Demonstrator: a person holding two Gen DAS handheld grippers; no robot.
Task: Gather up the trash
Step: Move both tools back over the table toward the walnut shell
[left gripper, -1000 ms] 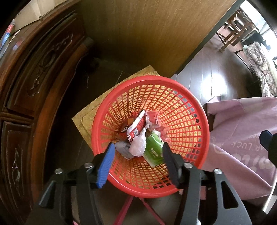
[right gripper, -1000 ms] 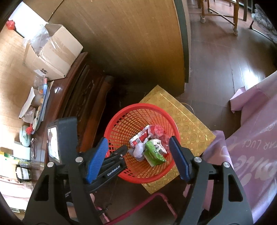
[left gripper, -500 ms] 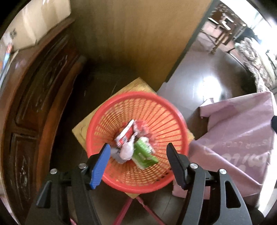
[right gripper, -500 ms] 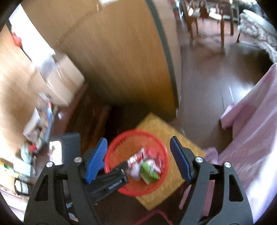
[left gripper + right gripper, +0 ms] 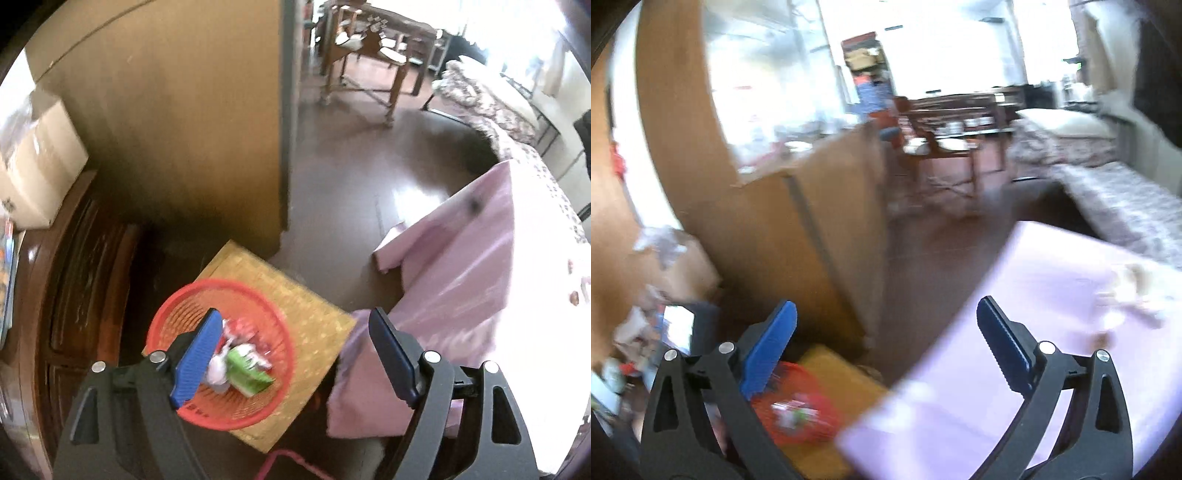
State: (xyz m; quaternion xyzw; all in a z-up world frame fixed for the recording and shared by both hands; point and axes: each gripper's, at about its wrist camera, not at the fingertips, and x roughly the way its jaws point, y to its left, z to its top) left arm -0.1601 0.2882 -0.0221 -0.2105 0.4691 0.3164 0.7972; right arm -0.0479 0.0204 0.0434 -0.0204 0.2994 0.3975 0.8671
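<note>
Several wrappers, a green packet [image 5: 246, 373] among them, lie in the red basket [image 5: 221, 354] on the yellow mat [image 5: 317, 332] beside the pink-covered counter [image 5: 461, 295]. Both tools, left [image 5: 291, 362] and right [image 5: 886, 350], are opening with nothing between them. Compared with a second ago, the basket sits smaller and lower in both views.

The basket [image 5: 177, 314] is red plastic, an open lattice with a smooth rim. In it lie glossy wrappers, one a green packet [image 5: 245, 373]. Under the basket sits a mat [image 5: 314, 317] of gold, grainy, woven look. The cabinet [image 5: 81, 280] left of the basket is dark carved wood with a polished sheen. The floor [image 5: 351, 177] beyond the basket is dark, glossy board. The cloth [image 5: 469, 273] right of the basket is pale pink with a soft sheen. The left claw [image 5: 295, 362] has matt black plastic arms, ribbed blue pads and bright metal pins.
</note>
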